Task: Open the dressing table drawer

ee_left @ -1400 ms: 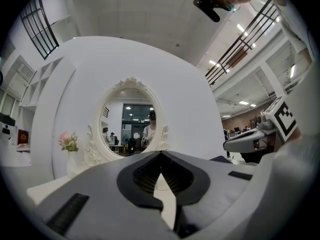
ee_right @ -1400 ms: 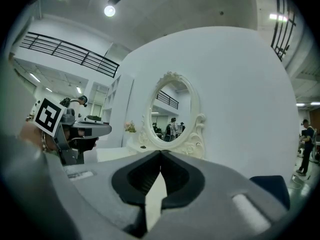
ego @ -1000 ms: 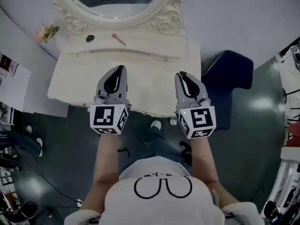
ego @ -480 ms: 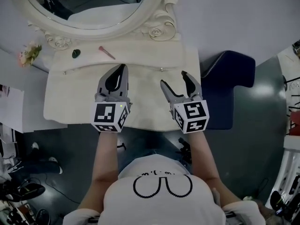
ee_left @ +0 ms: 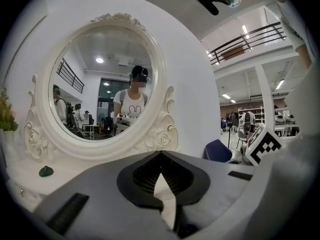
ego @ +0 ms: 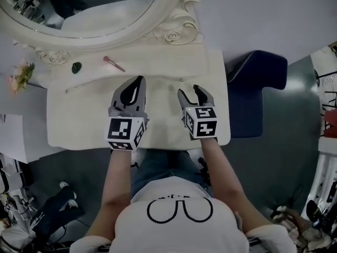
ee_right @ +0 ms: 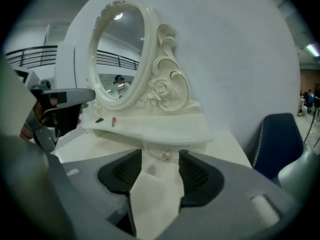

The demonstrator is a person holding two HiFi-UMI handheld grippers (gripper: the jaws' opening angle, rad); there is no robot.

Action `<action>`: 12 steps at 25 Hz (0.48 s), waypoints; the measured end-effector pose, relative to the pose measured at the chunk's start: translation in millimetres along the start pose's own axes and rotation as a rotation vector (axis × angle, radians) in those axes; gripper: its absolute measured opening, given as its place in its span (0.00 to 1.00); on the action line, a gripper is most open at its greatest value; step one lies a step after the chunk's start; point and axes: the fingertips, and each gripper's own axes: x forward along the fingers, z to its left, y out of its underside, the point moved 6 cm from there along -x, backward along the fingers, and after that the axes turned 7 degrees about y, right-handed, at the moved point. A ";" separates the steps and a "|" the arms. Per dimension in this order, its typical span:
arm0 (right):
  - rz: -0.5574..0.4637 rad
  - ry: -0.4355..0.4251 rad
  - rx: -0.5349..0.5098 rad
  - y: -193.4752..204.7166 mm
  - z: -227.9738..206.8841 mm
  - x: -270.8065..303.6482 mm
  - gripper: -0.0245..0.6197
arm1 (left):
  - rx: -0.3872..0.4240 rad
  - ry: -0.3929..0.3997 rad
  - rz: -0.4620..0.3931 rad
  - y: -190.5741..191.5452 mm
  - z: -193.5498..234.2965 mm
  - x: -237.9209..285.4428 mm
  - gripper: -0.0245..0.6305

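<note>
The cream dressing table point(ego: 73, 120) stands under an oval mirror point(ego: 79, 15). A small drawer runs along the back of its top, with a metal knob point(ego: 182, 79) at its right end. My right gripper point(ego: 189, 90) hovers over the tabletop just in front of that knob. In the right gripper view the knob point(ee_right: 167, 156) shows just ahead of the jaw tips, in line with the gap, and the pads do not touch it. The right gripper point(ee_right: 160, 155) has its jaws apart and closing. My left gripper point(ego: 138, 79) is shut and empty over the table's middle, and the left gripper point(ee_left: 160, 155) faces the mirror.
A pink stick point(ego: 114, 64) and a small dark green object point(ego: 77, 67) lie on the shelf above the drawer. Artificial flowers point(ego: 18, 75) stand at the far left. A dark blue chair point(ego: 258, 88) sits right of the table. My legs are under the table's front edge.
Both grippers have moved forward over the tabletop toward the drawer. The right one dropped lower and its jaws went from shut to apart. The left stayed shut.
</note>
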 end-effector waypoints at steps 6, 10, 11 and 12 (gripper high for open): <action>0.076 0.090 0.025 18.3 3.0 46.8 0.33 | -0.013 0.031 0.021 12.0 16.4 0.4 0.04; 0.113 0.111 0.008 22.8 2.7 66.6 0.29 | -0.024 0.033 0.027 17.4 23.7 -1.6 0.04; 0.115 0.115 0.003 22.3 2.7 70.1 0.27 | -0.025 0.033 0.030 19.0 25.2 -2.3 0.04; 0.115 0.119 -0.001 21.5 2.9 73.1 0.25 | -0.028 0.032 0.032 20.5 26.8 -3.2 0.04</action>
